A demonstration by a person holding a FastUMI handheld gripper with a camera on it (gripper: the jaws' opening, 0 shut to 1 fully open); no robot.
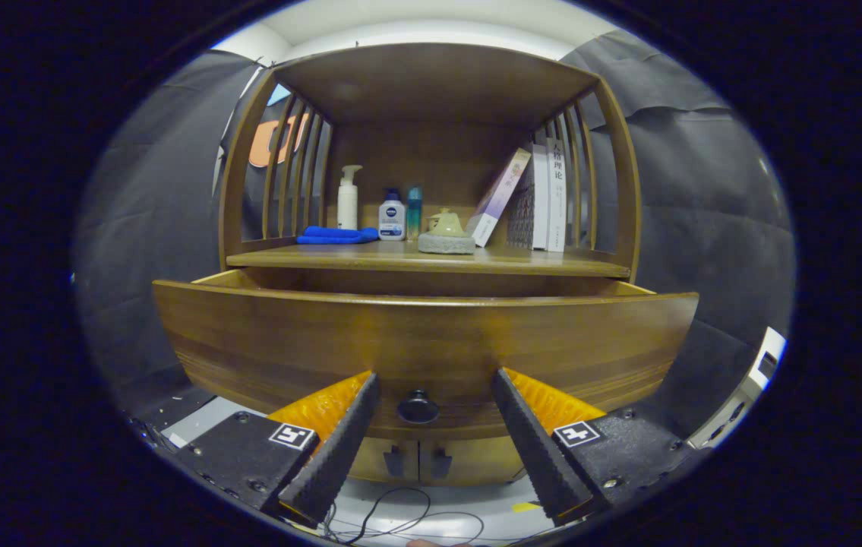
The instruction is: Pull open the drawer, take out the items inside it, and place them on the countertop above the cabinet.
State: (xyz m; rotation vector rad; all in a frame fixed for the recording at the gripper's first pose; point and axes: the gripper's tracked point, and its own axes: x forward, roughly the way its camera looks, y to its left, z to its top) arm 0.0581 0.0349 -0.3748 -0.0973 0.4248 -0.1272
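Gripper view: the gripper (434,380) has its two fingers (339,444) spread apart, with the round dark knob (418,407) of the drawer (423,342) sitting in the gap between them, untouched by either finger. The drawer is pulled out toward the gripper, and its wide wooden front fills the space just ahead of the fingertips; the inside of the drawer is hidden behind that front. Beyond the drawer lies the countertop (552,262) of the cabinet. On it stand a folded blue cloth (336,235), a white pump bottle (348,199), a small white bottle with a blue cap (392,216), a slim teal bottle (415,213), a pale teapot on a stone slab (446,235) and several books (537,197). Below the drawer are two cabinet doors (419,460), and cables (400,520) trail on the floor between the finger bases.
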